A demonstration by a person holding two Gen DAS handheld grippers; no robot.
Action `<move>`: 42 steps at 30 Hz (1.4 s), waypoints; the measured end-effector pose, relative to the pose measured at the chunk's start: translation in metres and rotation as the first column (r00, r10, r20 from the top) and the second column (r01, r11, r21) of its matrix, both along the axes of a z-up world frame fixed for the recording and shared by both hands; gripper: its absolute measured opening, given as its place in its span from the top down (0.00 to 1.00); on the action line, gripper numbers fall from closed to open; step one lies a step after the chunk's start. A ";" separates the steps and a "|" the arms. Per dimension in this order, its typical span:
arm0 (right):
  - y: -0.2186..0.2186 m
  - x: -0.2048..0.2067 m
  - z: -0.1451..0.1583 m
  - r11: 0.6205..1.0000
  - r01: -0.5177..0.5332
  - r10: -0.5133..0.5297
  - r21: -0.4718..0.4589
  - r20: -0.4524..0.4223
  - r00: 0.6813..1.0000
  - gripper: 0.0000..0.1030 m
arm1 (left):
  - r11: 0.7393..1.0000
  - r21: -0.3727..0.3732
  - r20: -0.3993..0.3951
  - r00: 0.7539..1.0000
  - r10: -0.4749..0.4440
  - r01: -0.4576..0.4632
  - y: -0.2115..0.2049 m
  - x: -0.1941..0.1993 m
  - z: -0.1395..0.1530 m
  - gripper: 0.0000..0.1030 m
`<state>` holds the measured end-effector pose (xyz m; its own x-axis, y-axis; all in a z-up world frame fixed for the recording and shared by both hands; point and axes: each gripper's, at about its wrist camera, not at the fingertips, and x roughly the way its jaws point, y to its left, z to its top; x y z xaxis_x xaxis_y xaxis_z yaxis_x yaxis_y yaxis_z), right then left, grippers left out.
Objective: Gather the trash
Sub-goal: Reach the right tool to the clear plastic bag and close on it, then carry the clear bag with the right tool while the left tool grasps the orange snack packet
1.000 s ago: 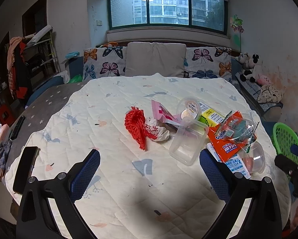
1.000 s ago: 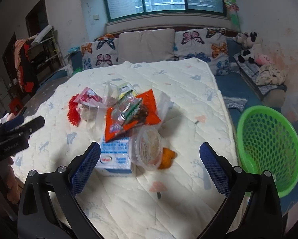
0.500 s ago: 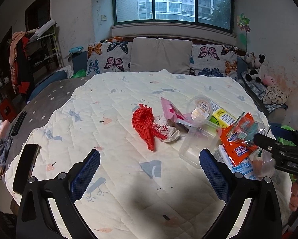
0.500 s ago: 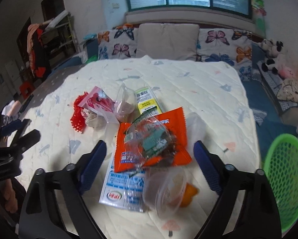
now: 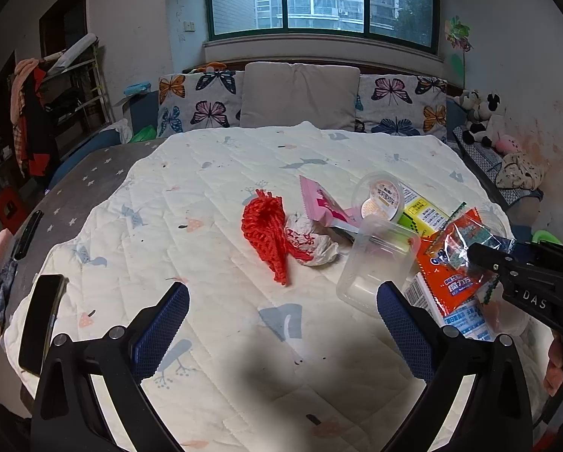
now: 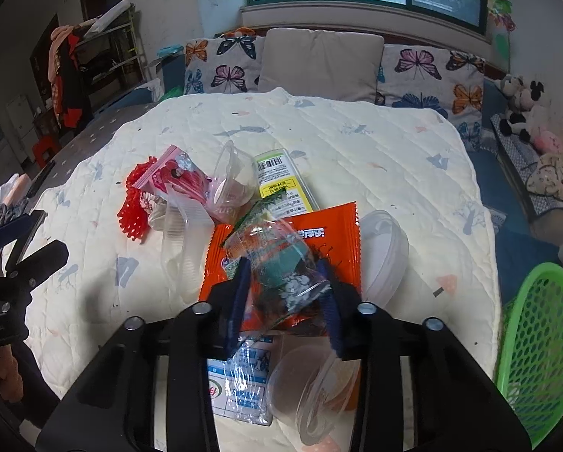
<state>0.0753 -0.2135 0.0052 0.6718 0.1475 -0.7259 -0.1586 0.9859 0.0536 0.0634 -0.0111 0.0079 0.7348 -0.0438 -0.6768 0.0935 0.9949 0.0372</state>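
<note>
A pile of trash lies on the quilted bed (image 5: 213, 196): red mesh netting (image 5: 265, 231), a crumpled white wrapper (image 5: 311, 239), a pink packet (image 5: 321, 203), clear plastic tubs (image 5: 375, 260), an orange snack bag (image 6: 319, 233) and a clear crinkled wrapper (image 6: 281, 263). My right gripper (image 6: 286, 286) is shut on the clear wrapper, which sits on the orange bag; the gripper also shows in the left wrist view (image 5: 481, 256). My left gripper (image 5: 281, 324) is open and empty above the quilt, in front of the red netting.
A green mesh basket (image 6: 537, 342) stands off the bed's right side. A black phone (image 5: 42, 316) lies at the quilt's left edge. Butterfly pillows (image 5: 200, 101) line the headboard. Soft toys (image 5: 483, 113) sit at the right. A clothes rack (image 5: 44, 113) stands at the left.
My right gripper moved forward over the pile and closed its jaws on the clear wrapper. My left gripper stayed open and drifted slightly.
</note>
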 end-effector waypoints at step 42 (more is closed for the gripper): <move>-0.083 -0.076 0.047 0.981 0.117 -0.137 0.154 0.126 0.983 0.84 | 0.977 -0.044 -0.017 0.977 -0.210 0.209 -0.063 0.007 -0.015 0.06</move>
